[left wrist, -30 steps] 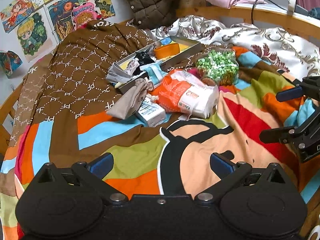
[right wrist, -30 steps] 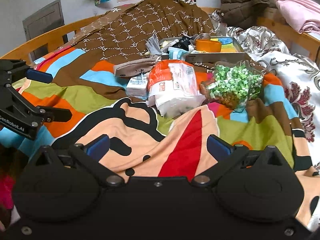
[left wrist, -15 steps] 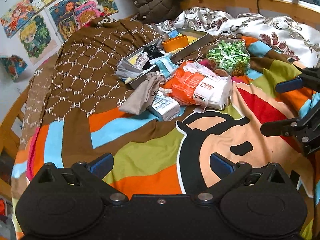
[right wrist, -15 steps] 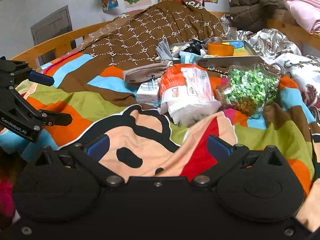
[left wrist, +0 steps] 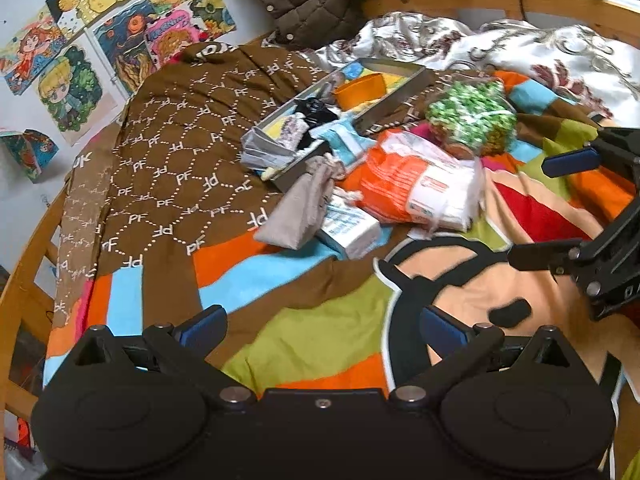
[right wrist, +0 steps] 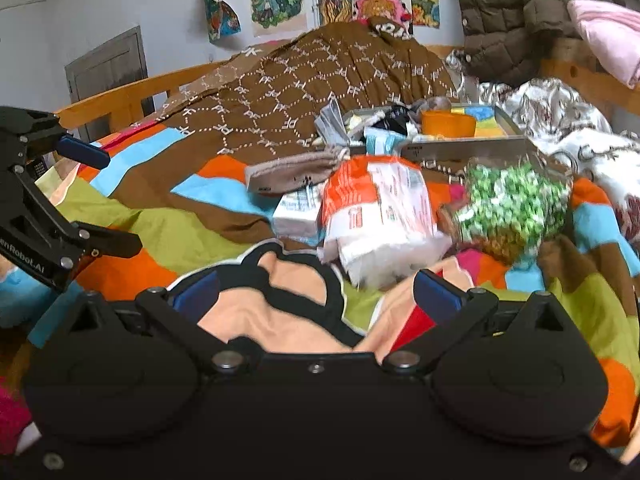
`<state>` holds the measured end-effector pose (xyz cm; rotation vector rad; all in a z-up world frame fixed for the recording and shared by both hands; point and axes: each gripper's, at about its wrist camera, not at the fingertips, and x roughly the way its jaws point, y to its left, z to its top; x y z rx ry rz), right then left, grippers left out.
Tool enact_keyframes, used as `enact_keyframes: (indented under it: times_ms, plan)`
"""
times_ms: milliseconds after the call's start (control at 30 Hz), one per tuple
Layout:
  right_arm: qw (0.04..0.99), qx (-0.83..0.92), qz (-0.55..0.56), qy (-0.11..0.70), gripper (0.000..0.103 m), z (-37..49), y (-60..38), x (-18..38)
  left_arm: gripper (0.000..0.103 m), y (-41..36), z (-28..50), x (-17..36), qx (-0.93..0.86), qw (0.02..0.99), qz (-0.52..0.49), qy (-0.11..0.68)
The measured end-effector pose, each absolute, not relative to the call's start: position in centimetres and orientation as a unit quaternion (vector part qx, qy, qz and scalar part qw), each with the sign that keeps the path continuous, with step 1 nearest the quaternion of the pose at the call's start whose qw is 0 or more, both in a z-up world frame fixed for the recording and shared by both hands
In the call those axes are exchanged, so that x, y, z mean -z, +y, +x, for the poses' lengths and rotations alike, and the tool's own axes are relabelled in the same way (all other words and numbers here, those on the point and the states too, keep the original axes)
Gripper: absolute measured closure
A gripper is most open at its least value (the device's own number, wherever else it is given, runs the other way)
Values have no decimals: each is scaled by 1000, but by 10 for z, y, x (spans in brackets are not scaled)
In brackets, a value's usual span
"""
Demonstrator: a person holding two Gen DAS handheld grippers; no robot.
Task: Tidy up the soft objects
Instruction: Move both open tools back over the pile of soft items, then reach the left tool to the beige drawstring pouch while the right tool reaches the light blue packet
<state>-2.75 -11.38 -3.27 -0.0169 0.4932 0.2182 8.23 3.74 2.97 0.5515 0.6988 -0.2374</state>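
Orange-white tissue pack on bed ahead of right claw, fingers apart, empty. Left claw also spread, empty. Pack light, squashy, film slippery; pinch across middle. Grey pouch limp, beyond pack.

Bed carries colourful blanket, tray, packets.

Bare blanket lies open directly ahead of both grippers; farther ahead, the orange packet, grey pouch and green bag crowd the way to the tray.
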Motion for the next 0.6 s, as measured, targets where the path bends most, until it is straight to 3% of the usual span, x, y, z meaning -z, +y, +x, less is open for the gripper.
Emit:
enact_keyframes:
  times_ms: [367,600]
  plan:
    - [986,-70,-63,140,1,36,-88,26,1,33,122,-49,95,900,282,319]
    - [990,-57,-48,123,1,66,-101,32,1,34,145,-38,89,893,305,321]
